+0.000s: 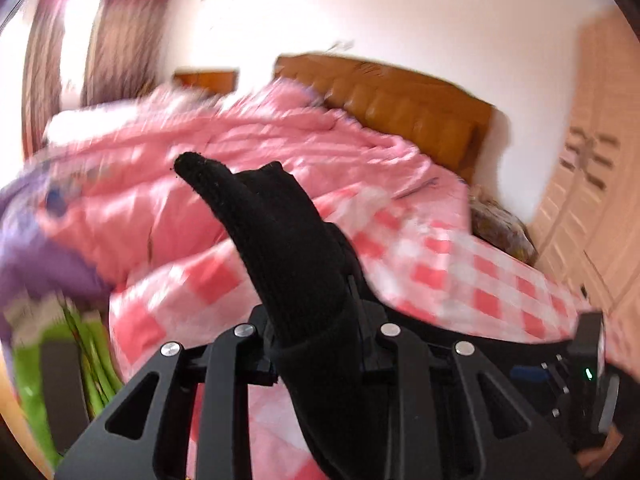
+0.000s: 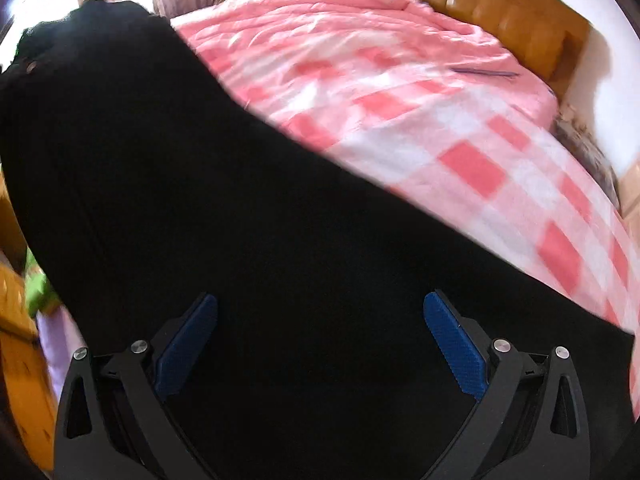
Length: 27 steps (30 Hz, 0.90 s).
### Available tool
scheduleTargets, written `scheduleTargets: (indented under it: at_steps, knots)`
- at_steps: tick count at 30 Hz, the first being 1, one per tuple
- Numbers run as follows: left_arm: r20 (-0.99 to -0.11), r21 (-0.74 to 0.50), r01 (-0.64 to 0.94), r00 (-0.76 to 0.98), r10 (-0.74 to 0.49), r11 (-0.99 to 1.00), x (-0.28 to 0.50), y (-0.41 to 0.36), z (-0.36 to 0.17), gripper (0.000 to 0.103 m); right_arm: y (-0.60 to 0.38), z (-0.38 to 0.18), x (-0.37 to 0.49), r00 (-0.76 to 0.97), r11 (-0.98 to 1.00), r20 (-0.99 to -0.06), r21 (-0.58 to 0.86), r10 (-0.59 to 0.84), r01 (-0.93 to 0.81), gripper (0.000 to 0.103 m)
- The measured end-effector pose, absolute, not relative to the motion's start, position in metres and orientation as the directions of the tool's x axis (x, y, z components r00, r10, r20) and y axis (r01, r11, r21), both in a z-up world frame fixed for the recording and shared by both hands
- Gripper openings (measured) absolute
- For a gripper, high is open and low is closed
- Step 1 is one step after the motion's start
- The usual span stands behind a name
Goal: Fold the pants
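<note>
Left gripper (image 1: pixel 320 320) clamped on black pants (image 2: pixel 224 208), soft, limp, draping across the checked bedsheet (image 2: pixel 472 168) toward its near edge; right gripper (image 2: pixel 320 344) wide open above them; best pinched at hems.

The pants (image 2: pixel 168 184) are being spread over the near left part of the bed (image 2: pixel 472 160), with the quilt (image 2: pixel 320 28) being kept bunched at the far end. Behind the quilt, the headboard (image 2: pixel 496 8) is being backed by the wall (image 1: pixel 400 12).

Bright daylight from curtained window (image 1: pixel 76 36), motion blur, fisheye-warped edges
</note>
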<state>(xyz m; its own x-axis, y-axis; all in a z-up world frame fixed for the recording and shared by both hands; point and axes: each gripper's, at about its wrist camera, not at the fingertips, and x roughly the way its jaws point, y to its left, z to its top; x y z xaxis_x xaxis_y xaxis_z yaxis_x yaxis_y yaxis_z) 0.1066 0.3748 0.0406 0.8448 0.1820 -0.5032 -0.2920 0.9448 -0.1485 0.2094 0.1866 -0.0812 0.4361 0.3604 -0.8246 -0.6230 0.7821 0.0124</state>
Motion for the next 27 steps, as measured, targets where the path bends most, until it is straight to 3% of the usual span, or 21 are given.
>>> scheduleTargets:
  at_steps: [3,7,12,15,17,19,22,24,27]
  knots:
    - [-0.436,-0.015,-0.176,0.887,0.152,0.984,0.094,0.302,0.065,0.025,0.122,-0.045,0.197,0.545,0.832,-0.728,0.065,0.417,-0.551,0.099]
    - [-0.397,0.133,0.002,0.917,0.051,0.991,0.084,0.192,0.063,0.025,0.002,-0.014,0.184,0.709,0.94,-0.633,0.092,0.31,-0.329,0.099]
    - [-0.451,0.236,0.185,0.891,-0.061,0.954,0.08,0.083,0.021,0.024,-0.116,0.005,0.152,0.808,0.986,-0.567,0.116,0.162,-0.116,0.099]
    - [-0.538,0.305,0.308,0.836,-0.104,0.901,0.08,0.029,-0.024,0.025,-0.167,0.001,0.132,0.822,0.988,-0.558,0.149,0.11,-0.031,0.099]
    - [-0.592,0.396,0.401,0.799,-0.104,0.826,0.075,0.0,-0.056,0.037,-0.185,-0.009,0.126,0.804,0.983,-0.581,0.184,0.123,-0.018,0.099]
    - [-0.589,0.472,0.464,0.799,-0.123,0.75,0.055,-0.019,-0.069,0.076,-0.19,-0.022,0.121,0.78,0.975,-0.604,0.217,0.164,-0.038,0.099]
    - [-0.567,0.496,0.583,0.779,-0.268,0.644,0.007,-0.019,-0.066,0.096,-0.182,-0.04,0.116,0.737,0.954,-0.624,0.284,0.257,-0.093,0.099]
    - [-0.597,0.427,0.643,0.729,-0.335,0.636,-0.01,-0.006,-0.058,0.096,-0.172,-0.051,0.114,0.7,0.93,-0.631,0.343,0.334,-0.134,0.099]
    - [-0.607,0.305,0.566,0.735,-0.301,0.766,-0.003,0.043,-0.042,0.096,-0.148,-0.067,0.111,0.602,0.854,-0.624,0.475,0.497,-0.213,0.099]
